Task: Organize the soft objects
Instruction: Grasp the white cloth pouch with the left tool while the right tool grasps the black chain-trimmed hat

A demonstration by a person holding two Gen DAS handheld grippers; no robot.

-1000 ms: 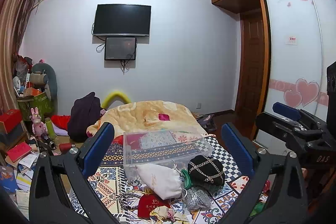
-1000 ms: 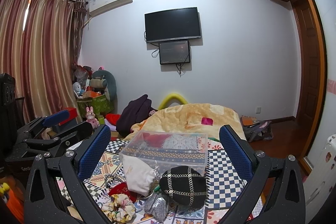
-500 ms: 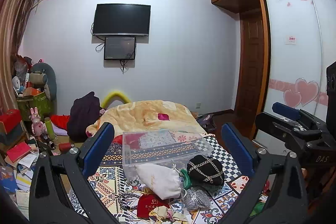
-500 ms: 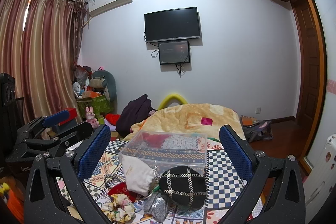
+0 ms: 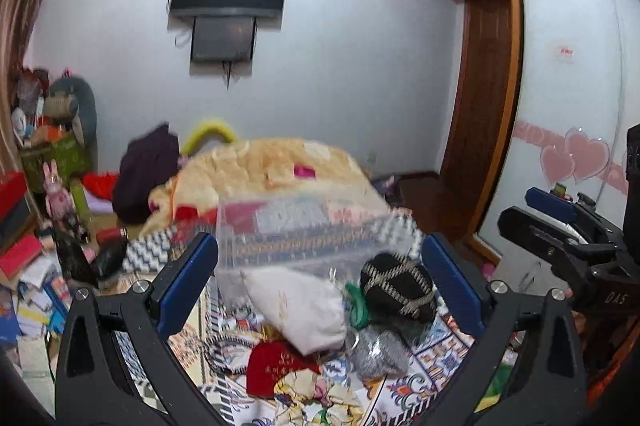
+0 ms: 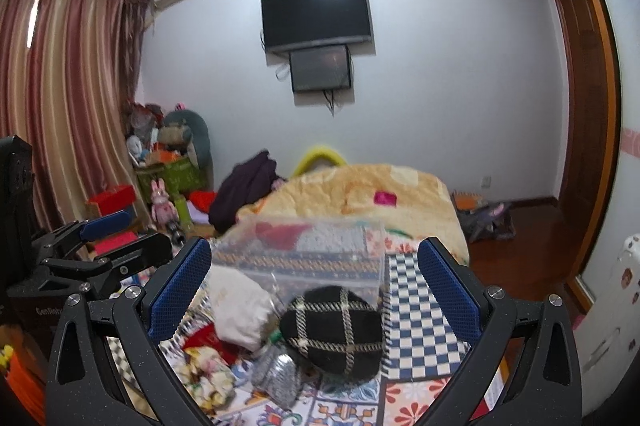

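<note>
A pile of soft pouches lies on the patterned bed cover before a clear plastic box (image 5: 308,238) (image 6: 304,258). It holds a white pouch (image 5: 296,306) (image 6: 240,306), a black pouch with gold cords (image 5: 396,286) (image 6: 332,330), a silver pouch (image 5: 376,350) (image 6: 276,374), a red pouch (image 5: 276,366) and a floral scrunchie (image 6: 204,374). My left gripper (image 5: 320,282) is open and empty above the pile. My right gripper (image 6: 316,286) is open and empty, over the black pouch. Each gripper shows in the other's view, the right one (image 5: 560,226) and the left one (image 6: 104,246).
A yellow quilt (image 5: 264,170) and a dark garment (image 5: 144,170) lie at the bed's far end. Boxes, toys and papers (image 5: 36,226) crowd the floor at left. A wardrobe with heart stickers (image 5: 572,106) stands at right. A TV (image 6: 316,14) hangs on the far wall.
Both grippers have tilted down and moved closer to the pile, so the pouches look larger and the view is blurred. Both stay open and empty.
</note>
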